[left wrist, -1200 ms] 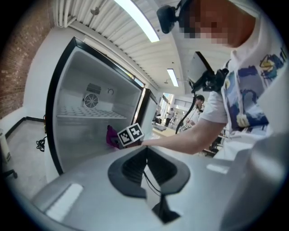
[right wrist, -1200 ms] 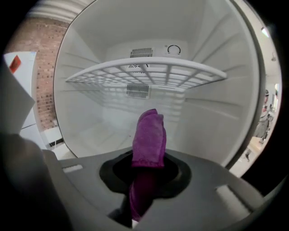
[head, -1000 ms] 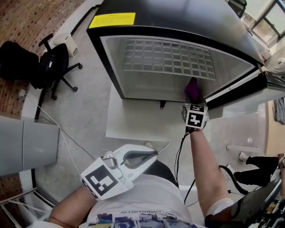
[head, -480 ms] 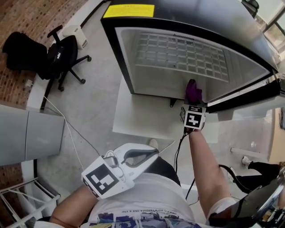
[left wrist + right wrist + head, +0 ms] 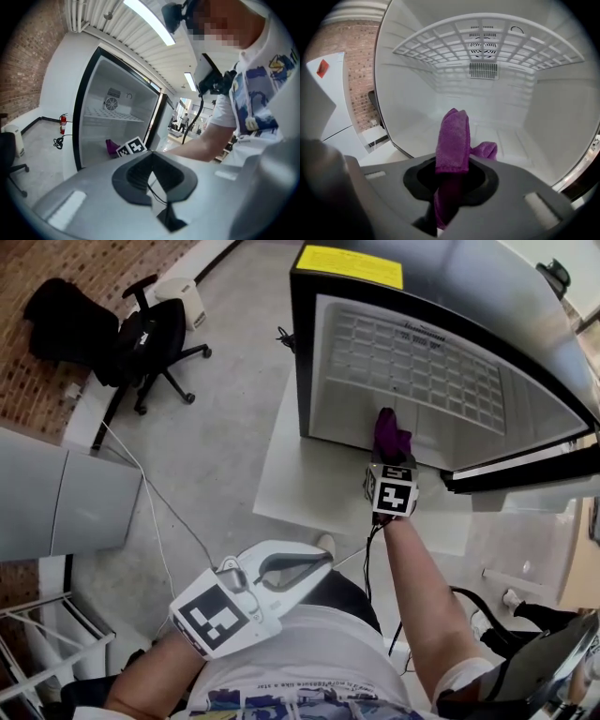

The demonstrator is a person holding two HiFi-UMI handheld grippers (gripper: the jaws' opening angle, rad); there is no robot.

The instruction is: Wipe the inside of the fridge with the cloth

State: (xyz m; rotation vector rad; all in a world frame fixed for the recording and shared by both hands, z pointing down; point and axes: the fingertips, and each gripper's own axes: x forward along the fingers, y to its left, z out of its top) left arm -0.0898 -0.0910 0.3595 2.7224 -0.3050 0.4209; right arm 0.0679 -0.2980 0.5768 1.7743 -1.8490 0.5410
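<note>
The fridge stands open, its white inside bare under a wire shelf. My right gripper reaches to the front lip of the fridge floor and is shut on a purple cloth. The cloth sticks up out of the jaws and one corner droops to the right. In the left gripper view the cloth shows low in the fridge mouth, behind the marker cube. My left gripper hangs back by my waist, shut and holding nothing.
The fridge sits on a white slab, with its door swung out to the right. A black office chair, a grey cabinet and a floor cable lie to the left. A fire extinguisher stands by the wall.
The head view has swung left, so the fridge now sits further right in it. The right gripper stays with the cloth at the fridge's front lip. The left gripper has not moved.
</note>
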